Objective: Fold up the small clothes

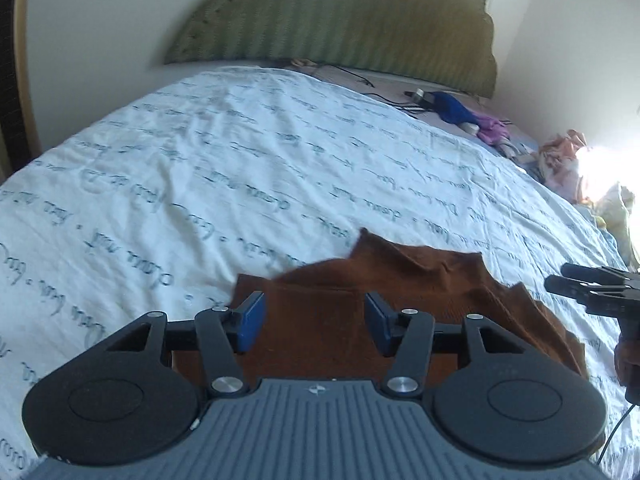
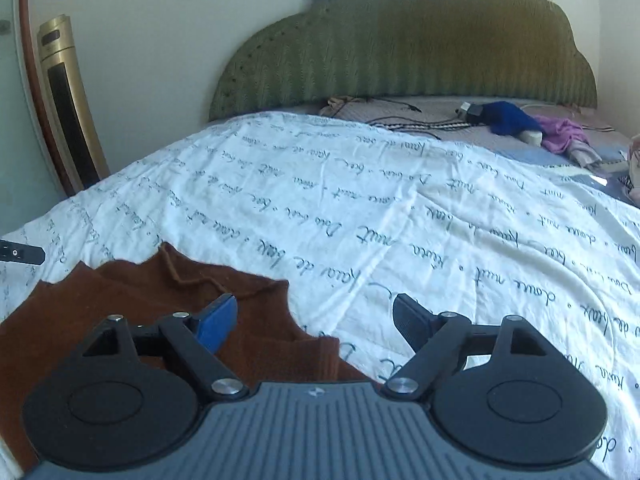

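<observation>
A small brown garment (image 1: 360, 280) lies partly folded on the white bedsheet with script print (image 1: 200, 160). My left gripper (image 1: 314, 322) is open and empty just above the garment's near part. The right gripper shows at that view's right edge (image 1: 576, 280). In the right wrist view the brown garment (image 2: 120, 292) lies at the lower left. My right gripper (image 2: 314, 322) is open and empty over the garment's right edge, its left pad (image 2: 216, 322) above the cloth, its right pad above the sheet (image 2: 360, 200). The left gripper's tip (image 2: 22, 254) shows at the left edge.
A green padded headboard (image 2: 400, 48) stands at the far end. Blue and purple clothes (image 2: 532, 126), cables and a charger (image 2: 472, 110) lie near it. More clothes are piled at the bed's right (image 1: 560, 160). A gold tower appliance (image 2: 68, 100) stands left of the bed.
</observation>
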